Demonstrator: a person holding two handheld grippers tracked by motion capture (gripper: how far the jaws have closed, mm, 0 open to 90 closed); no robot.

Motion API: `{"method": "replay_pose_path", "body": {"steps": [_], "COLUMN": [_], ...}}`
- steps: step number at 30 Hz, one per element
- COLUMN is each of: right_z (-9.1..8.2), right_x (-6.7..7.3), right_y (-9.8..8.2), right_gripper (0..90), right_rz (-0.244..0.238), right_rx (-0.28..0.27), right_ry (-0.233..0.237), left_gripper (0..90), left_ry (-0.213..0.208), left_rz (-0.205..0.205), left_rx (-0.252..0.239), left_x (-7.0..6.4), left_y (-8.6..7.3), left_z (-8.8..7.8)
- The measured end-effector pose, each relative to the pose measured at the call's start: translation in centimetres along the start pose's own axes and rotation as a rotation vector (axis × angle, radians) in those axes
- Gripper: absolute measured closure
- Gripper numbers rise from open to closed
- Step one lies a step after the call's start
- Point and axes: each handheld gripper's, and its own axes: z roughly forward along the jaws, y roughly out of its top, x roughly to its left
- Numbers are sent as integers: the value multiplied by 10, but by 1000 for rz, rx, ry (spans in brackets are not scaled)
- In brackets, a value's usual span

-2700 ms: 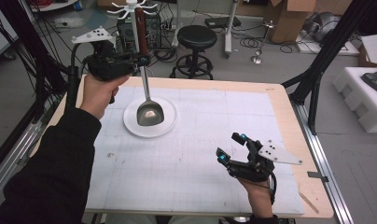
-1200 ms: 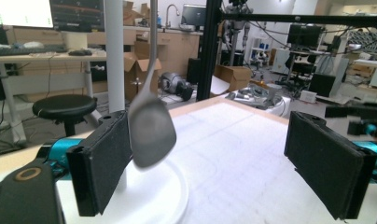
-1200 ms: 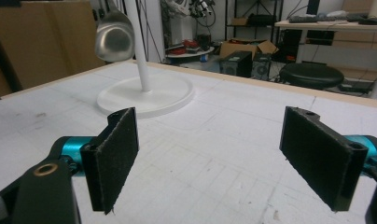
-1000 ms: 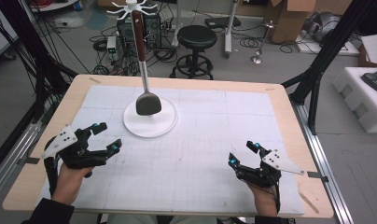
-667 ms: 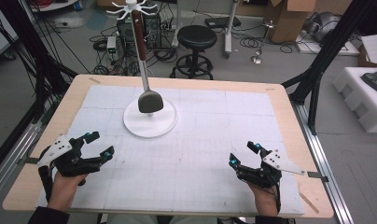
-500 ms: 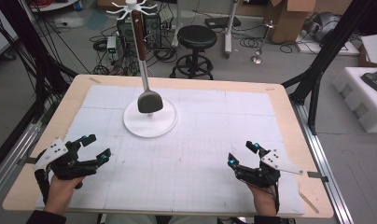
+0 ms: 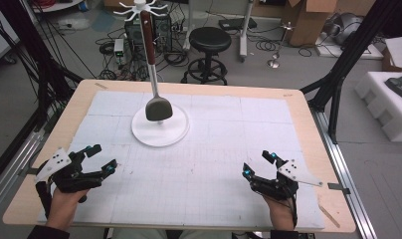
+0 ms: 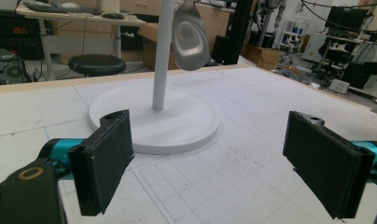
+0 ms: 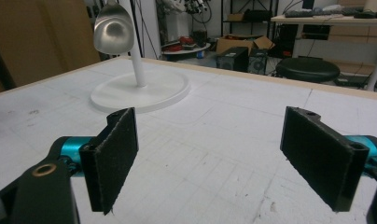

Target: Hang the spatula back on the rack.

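Observation:
A white hanging stand [image 7: 160, 130] with a round base rises from the far middle of the table. A metal ladle [image 7: 158, 107] with a brown handle hangs from its top hooks, bowl just above the base. The left gripper view shows the bowl of the ladle [image 8: 190, 36] beside the stand's pole [image 8: 160, 60]. My left gripper [image 7: 103, 158] rests open near the table's front left, nothing between its pads [image 8: 105, 163]. My right gripper [image 7: 259, 164] rests open at the front right, also holding nothing. Its view shows the ladle [image 9: 113, 29] and stand [image 9: 141, 88] far left.
A white gridded mat [image 7: 214, 149] covers the wooden table [image 7: 308, 129]. Behind the table stand a black stool [image 7: 209, 42], cables and cardboard boxes [image 7: 308, 20]. Black frame legs [image 7: 338, 69] rise at the right, and white foam blocks [image 7: 385, 99] lie beyond them.
My left hand has let go of the ladle, which now hangs on the stand, and has drawn back to the front left edge. The right gripper has barely moved.

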Motion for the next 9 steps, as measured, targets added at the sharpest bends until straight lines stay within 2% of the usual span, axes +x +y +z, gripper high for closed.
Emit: {"method": "replay_pose_path", "body": {"steps": [9], "right_z": [1], "right_x": [0], "right_y": [-1], "right_gripper": [181], "right_rz": [2], "right_rx": [3], "right_ry": [2], "left_gripper": [162], "left_ry": [3], "left_rz": [-10], "left_rx": [-4], "left_x": [0], "left_y": [0], "left_z": [1]}}
